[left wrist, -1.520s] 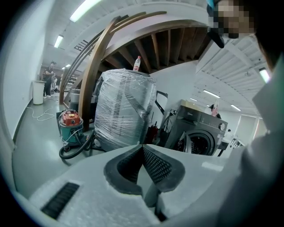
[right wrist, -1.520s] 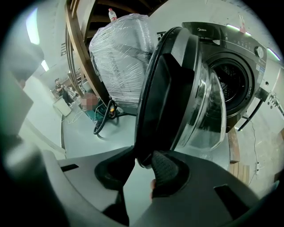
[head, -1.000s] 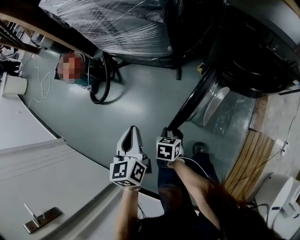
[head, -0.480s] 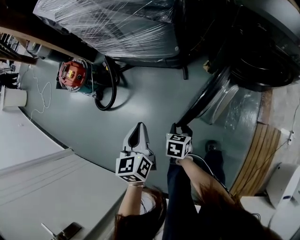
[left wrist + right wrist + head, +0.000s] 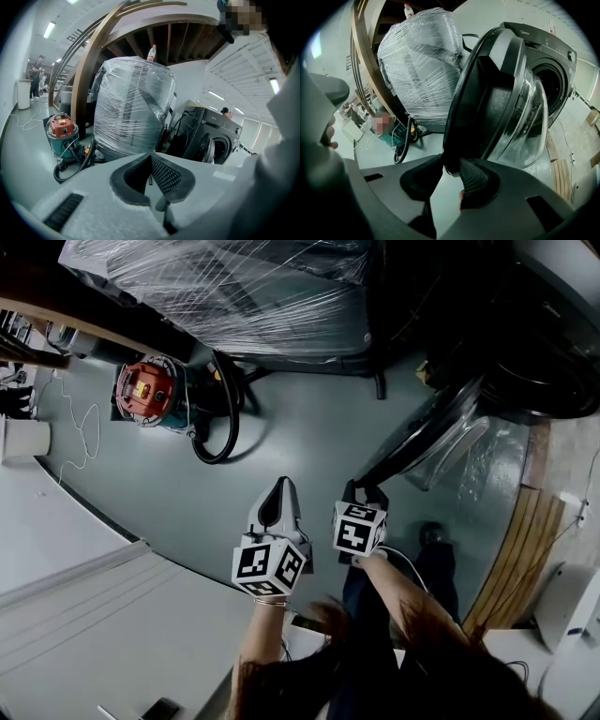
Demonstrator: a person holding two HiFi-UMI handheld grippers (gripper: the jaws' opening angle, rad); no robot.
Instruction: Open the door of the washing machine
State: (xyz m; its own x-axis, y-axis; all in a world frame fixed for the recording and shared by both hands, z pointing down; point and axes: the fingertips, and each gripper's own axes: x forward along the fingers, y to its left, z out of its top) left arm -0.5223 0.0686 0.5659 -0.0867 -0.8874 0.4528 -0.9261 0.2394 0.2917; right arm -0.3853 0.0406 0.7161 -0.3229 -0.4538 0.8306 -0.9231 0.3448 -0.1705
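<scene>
Dim indoor light, dark fisheye edges, glare

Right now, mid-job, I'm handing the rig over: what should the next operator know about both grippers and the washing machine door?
Left gripper: shut, empty, beside the right one.
Right gripper: shut on the free edge of the door.
Washing machine: ahead and to the right, drum mouth exposed.
Done: door unlatched and standing well open.
Left: probably swing it a little wider if needed, then release the rim.
</scene>
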